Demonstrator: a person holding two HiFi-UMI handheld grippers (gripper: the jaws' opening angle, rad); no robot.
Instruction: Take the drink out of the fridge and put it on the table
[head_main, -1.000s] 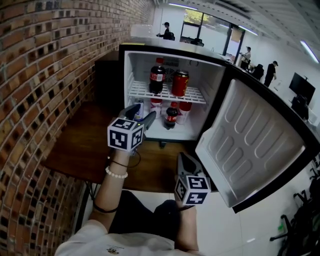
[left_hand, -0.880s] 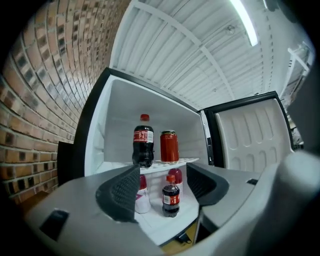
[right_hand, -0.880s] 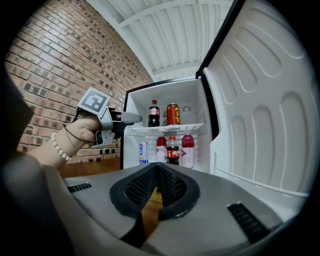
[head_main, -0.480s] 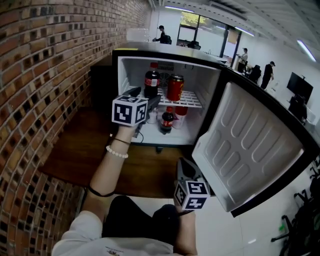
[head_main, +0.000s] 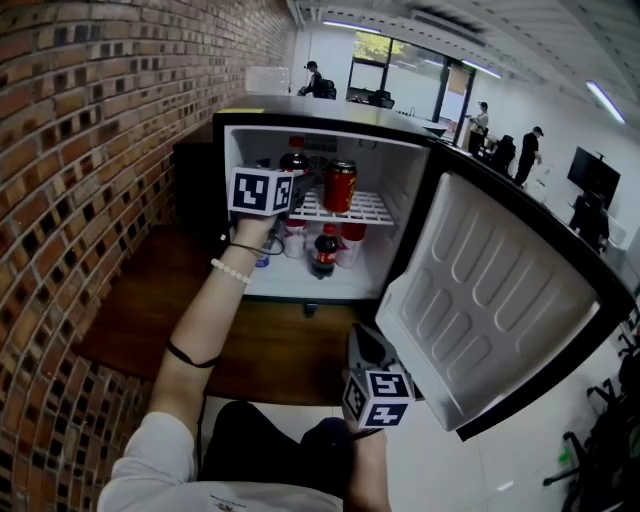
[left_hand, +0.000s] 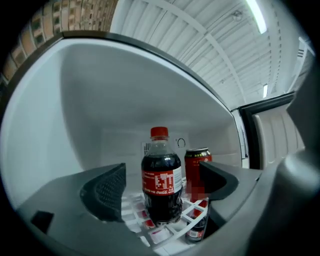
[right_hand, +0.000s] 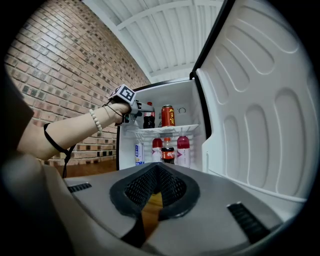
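Cola bottle (left_hand: 161, 175) upright on the fridge's (head_main: 330, 110) upper wire shelf (head_main: 372, 208), just left of a red can (left_hand: 196, 161), untouched between the left gripper's (head_main: 296, 188) opening jaws; right gripper (right_hand: 152, 187) clenched empty, nearer.

Your cola bottle (left_hand: 161, 182), red cap and red label, stands upright on the open fridge's (left_hand: 100, 100) upper wire shelf (left_hand: 195, 214), beside a red can (left_hand: 196, 161).

Office: brick wall (head_main: 90, 150), ceiling strip light (head_main: 603, 100), wall monitor (head_main: 592, 177), standing people (head_main: 527, 150).
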